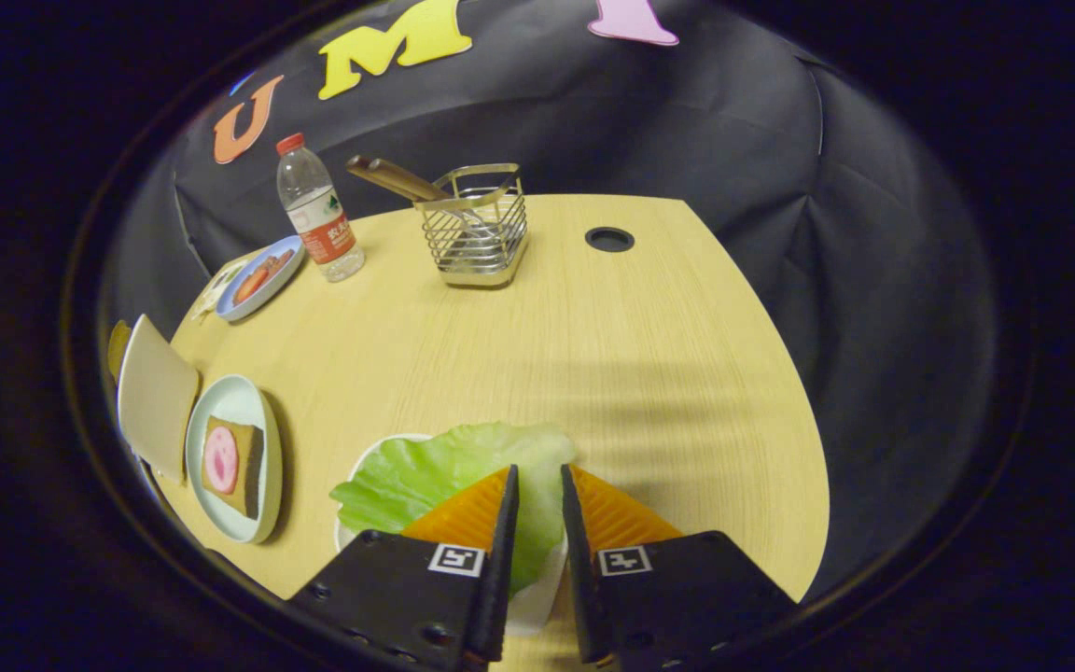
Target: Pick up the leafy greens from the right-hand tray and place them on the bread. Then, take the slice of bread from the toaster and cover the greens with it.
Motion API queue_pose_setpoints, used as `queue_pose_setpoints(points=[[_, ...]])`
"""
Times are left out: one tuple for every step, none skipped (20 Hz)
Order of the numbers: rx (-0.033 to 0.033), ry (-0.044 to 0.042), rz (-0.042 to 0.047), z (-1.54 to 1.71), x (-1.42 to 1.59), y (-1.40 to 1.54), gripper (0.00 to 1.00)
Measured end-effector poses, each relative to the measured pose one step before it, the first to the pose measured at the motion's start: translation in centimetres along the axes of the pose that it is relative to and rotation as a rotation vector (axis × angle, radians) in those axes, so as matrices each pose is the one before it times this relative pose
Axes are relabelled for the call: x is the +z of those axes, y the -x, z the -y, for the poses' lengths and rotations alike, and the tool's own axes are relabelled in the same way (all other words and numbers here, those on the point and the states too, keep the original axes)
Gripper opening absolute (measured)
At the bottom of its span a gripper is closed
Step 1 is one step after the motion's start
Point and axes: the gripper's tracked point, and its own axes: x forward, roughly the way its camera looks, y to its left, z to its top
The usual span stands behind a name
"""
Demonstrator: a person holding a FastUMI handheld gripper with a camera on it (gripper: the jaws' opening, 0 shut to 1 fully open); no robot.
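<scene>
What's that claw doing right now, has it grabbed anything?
Claw: nearly closed over the lettuce leaf on its white plate; whether it actually pinches the leaf cannot be told.

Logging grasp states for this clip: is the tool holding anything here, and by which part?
The tool straddles the right edge of the leafy greens on the white tray, fingers narrowly apart; whether both press the leaf cannot be told.
</scene>
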Motion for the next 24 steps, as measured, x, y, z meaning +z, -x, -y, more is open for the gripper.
queue_pose_setpoints(points=[[-0.01592, 0.00563, -0.00082, 0.121, 0.000, -0.084, 0.22], [-0.00496, 0.00352, -0.00464, -0.002, 0.052, 0.148, 0.16], [-0.00192, 0.00396, 0.00478, -0.023, 0.071, 0.066, 0.14], [0.01510, 0.00315, 0.00002, -0.280, 0.028, -0.120, 0.01], [0.01122, 0.00952, 0.00117, -0.154, -0.140, 0.045, 0.01], [0.00646, 0.00138, -0.00096, 0.020, 0.066, 0.402, 0.01], [0.01395, 0.00010, 0.01405, -0.256, 0.267, 0.361, 0.00], [0.01072, 0.00210, 0.01957, -0.233, 0.423, 0.493, 0.00], [0.00751, 0.00665, 0.01723, -0.386, 0.214, 0.653, 0.00], [0.00415, 0.00937, 0.01258, -0.286, 0.313, 0.667, 0.00], [0.00339, 0.00646, 0.02016, -0.505, 0.503, 0.837, 0.00], [0.00455, 0.00208, 0.02158, -0.495, 0.527, 0.693, 0.00], [-0.01179, -0.00530, 0.00452, -0.206, 0.029, 0.600, 0.00], [-0.00412, -0.01283, 0.00241, -0.560, 0.201, 0.683, 0.00], [-0.00845, -0.00330, 0.00016, -0.378, -0.058, 0.559, 0.00], [-0.01713, 0.00222, 0.00643, -0.348, 0.245, 0.672, 0.00], [-0.00238, 0.00739, 0.01148, -0.764, 0.311, 0.854, 0.00], [-0.00975, 0.00936, 0.01513, -0.537, 0.445, 0.854, 0.00], [-0.00128, 0.00239, 0.01463, -0.794, 0.355, 0.860, 0.00], [0.00339, 0.00050, 0.01226, -0.967, 0.452, 0.879, 0.00], [-0.00417, 0.00173, 0.01400, -0.974, 0.659, 1.129, 0.00], [0.00188, 0.00184, 0.01029, -1.033, 0.511, 0.908, 0.00], [0.00301, 0.00087, 0.00864, -1.074, 0.274, 0.736, 0.00], [0.00096, 0.00337, 0.01020, -1.108, 0.462, 0.700, 0.00]])
